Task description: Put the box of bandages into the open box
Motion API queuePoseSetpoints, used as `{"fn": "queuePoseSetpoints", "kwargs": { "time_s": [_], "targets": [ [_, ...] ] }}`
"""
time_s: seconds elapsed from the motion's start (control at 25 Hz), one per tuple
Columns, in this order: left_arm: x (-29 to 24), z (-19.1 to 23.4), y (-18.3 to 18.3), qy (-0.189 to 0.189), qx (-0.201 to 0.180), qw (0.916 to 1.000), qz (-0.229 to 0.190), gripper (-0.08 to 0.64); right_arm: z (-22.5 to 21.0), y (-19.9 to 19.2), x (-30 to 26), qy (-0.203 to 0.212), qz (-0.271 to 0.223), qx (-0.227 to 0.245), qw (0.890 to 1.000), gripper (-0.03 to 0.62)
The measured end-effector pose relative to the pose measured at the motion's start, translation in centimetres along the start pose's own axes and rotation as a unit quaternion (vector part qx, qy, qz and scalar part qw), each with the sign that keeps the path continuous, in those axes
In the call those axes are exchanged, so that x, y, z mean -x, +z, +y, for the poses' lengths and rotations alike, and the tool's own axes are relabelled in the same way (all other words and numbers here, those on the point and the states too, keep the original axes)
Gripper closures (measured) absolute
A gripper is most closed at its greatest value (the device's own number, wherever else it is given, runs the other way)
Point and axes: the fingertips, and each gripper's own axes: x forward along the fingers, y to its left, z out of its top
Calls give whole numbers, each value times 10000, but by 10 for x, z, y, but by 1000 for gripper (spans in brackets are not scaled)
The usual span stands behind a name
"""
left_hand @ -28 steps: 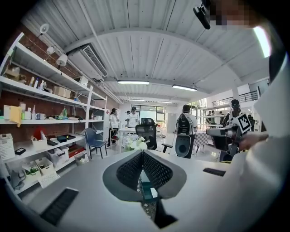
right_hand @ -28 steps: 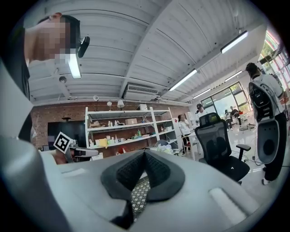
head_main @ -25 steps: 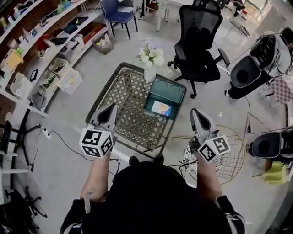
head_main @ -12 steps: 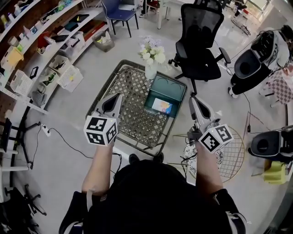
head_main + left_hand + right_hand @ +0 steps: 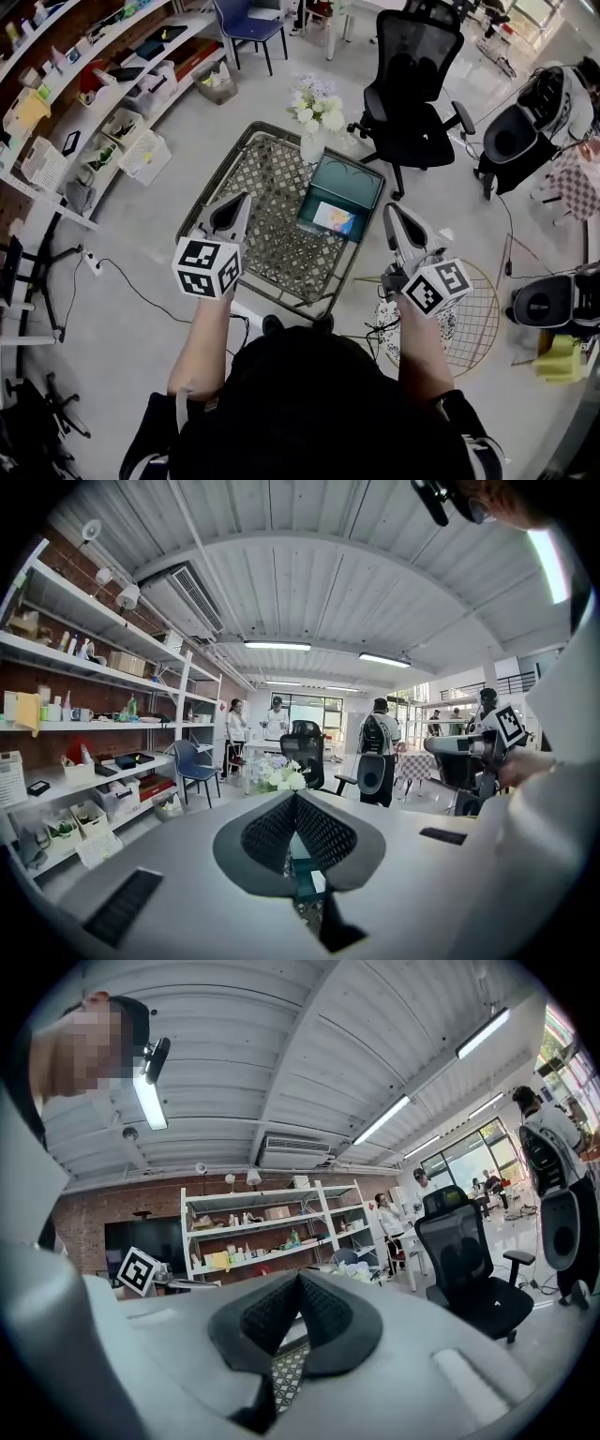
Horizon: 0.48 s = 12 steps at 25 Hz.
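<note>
You are holding the left gripper (image 5: 239,202) and the right gripper (image 5: 394,214) with jaws fully closed and empty. The small colourful box of bandages (image 5: 332,220) is already lying inside the open teal box (image 5: 349,178), ahead of and between both jaws, so the task is looking finished.

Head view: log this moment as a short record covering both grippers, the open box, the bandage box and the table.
left gripper: jaws together, empty, held over the table's near left part
right gripper: jaws together, empty, beside the table's right edge
table: low, lattice top
open box: green, on the table's right side
bandage box: lies inside the open box
flowers: in a vase at the table's far edge
task: looks done
</note>
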Motion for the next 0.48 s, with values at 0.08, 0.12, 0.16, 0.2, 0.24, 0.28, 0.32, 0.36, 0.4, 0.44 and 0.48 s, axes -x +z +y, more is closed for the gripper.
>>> {"fn": "queuePoseSetpoints", "kwargs": {
  "time_s": [0.08, 0.12, 0.16, 0.2, 0.24, 0.28, 0.32, 0.36, 0.4, 0.44, 0.48],
  "targets": [
    [0, 2, -1, 12, 9, 10000, 2, 554, 1, -1, -1, 9, 2, 27, 10000, 584],
    [0, 3, -1, 16, 14, 10000, 7, 554, 1, -1, -2, 8, 6, 35, 10000, 584],
    [0, 4, -2, 17, 18, 10000, 14, 554, 1, -2, -2, 4, 13, 37, 10000, 584],
    [0, 5, -2, 17, 21, 10000, 20, 554, 0, -3, -2, 1, 22, 37, 10000, 584],
    [0, 5, -2, 13, 23, 10000, 23, 554, 0, -3, -3, -1, 33, 37, 10000, 584],
    [0, 5, -2, 9, 24, 10000, 24, 554, -1, -4, -2, -3, 43, 39, 10000, 584],
    [-1, 5, -2, 5, 26, 10000, 23, 554, -1, -4, -2, -8, 50, 38, 10000, 584],
    [0, 5, -2, 4, 27, 10000, 23, 554, -2, -4, -2, -14, 56, 35, 10000, 584],
    [0, 5, -1, 6, 29, 10000, 23, 554, -2, -4, -1, -19, 62, 34, 10000, 584],
    [0, 6, -1, 9, 30, 10000, 23, 554, -2, -4, -1, -23, 68, 35, 10000, 584],
    [0, 6, -1, 12, 32, 10000, 23, 554, -2, -4, 0, -25, 74, 36, 10000, 584]
  ]
}}
